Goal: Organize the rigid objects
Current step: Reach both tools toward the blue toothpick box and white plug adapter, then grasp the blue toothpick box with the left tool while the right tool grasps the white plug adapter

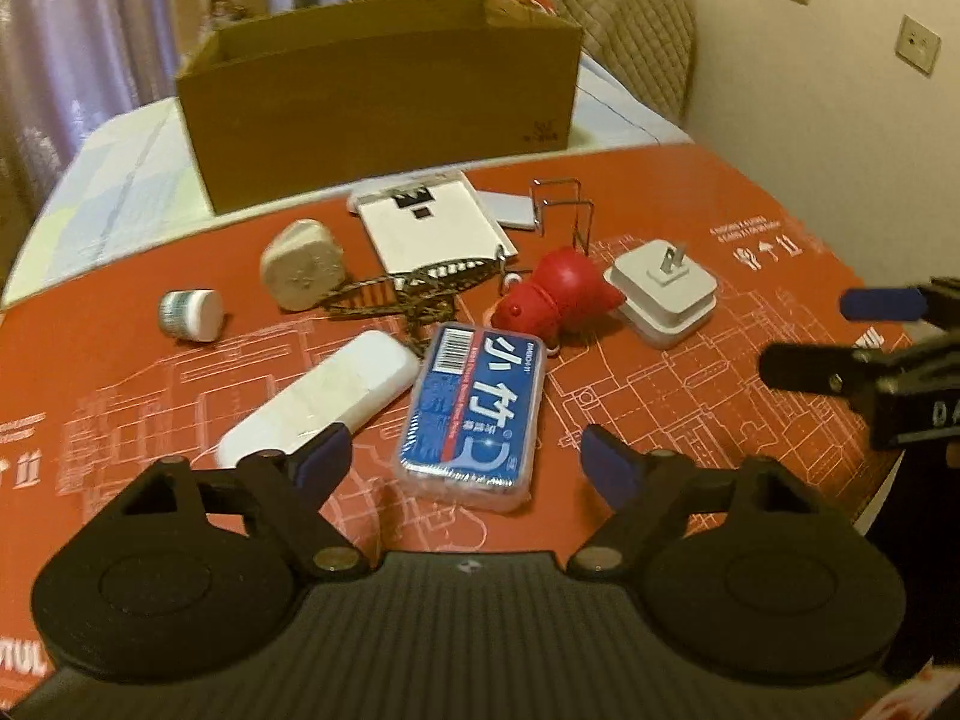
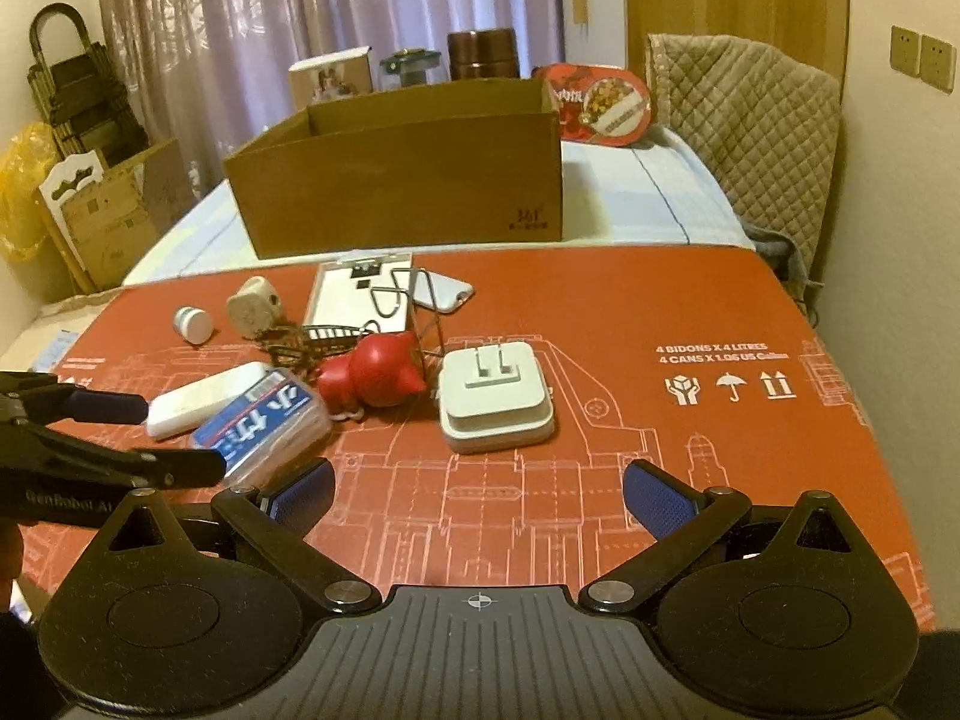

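1. Left gripper [image 1: 465,459]: fingers apart, empty, just before the blue case [image 1: 474,414].
2. Right gripper [image 2: 478,489]: fingers wide apart over bare red worktop [image 2: 750,480].
3. Cardboard box [image 2: 408,180] stands beyond the worktop's far edge.

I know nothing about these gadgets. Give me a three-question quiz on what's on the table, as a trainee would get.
1. True or false: the cardboard box stands behind the clutter.
2. Which lies nearest the left gripper? A. white charger B. blue case C. small jar
3. What does either gripper hold?

Key
1. True.
2. B; it lies just ahead of the open fingers.
3. Nothing; the right gripper is open too, over bare red mat.
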A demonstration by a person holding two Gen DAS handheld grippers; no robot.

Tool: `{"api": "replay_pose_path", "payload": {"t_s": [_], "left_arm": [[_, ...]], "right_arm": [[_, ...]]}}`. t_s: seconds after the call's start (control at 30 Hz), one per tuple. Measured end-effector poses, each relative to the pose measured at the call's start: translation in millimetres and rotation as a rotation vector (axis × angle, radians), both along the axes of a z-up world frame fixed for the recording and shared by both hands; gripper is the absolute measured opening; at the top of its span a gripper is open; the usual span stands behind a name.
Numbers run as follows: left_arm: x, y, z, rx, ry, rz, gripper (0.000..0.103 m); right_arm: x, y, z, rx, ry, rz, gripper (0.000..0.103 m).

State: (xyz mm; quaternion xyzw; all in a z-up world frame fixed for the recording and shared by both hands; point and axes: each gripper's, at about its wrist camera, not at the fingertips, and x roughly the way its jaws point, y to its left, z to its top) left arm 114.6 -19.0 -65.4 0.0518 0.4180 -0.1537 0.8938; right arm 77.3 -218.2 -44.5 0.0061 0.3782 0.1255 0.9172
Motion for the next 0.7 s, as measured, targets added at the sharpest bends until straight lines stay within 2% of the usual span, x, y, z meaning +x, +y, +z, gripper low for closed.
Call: {"api": "replay_pose_path", "payload": {"t_s": [0.17,0.3,0.37,0.4,0.63,0.7], "left_arm": [[13,-7,-16,0.004,0.004,-0.050,0.069],[19,-12,-24,0.020,0.002,-0.065,0.066],[20,-12,-26,0.026,-0.003,-0.066,0.055],[22,-11,-27,0.023,0.000,-0.060,0.053],[24,-9,-32,-0.021,0.021,-0.045,0.053],[24,-10,-34,-0.020,0.016,-0.047,0.053]], "right_arm": [[23,3,-16,-0.035,0.008,0.010,0.100],[40,1,-28,-0.016,0.022,0.009,0.100],[46,1,-33,-0.028,0.026,0.014,0.100],[48,1,-36,-0.031,0.029,0.016,0.100],[65,2,-47,-0.034,0.047,0.006,0.100],[69,4,-48,-0.041,0.048,0.009,0.090]]}}
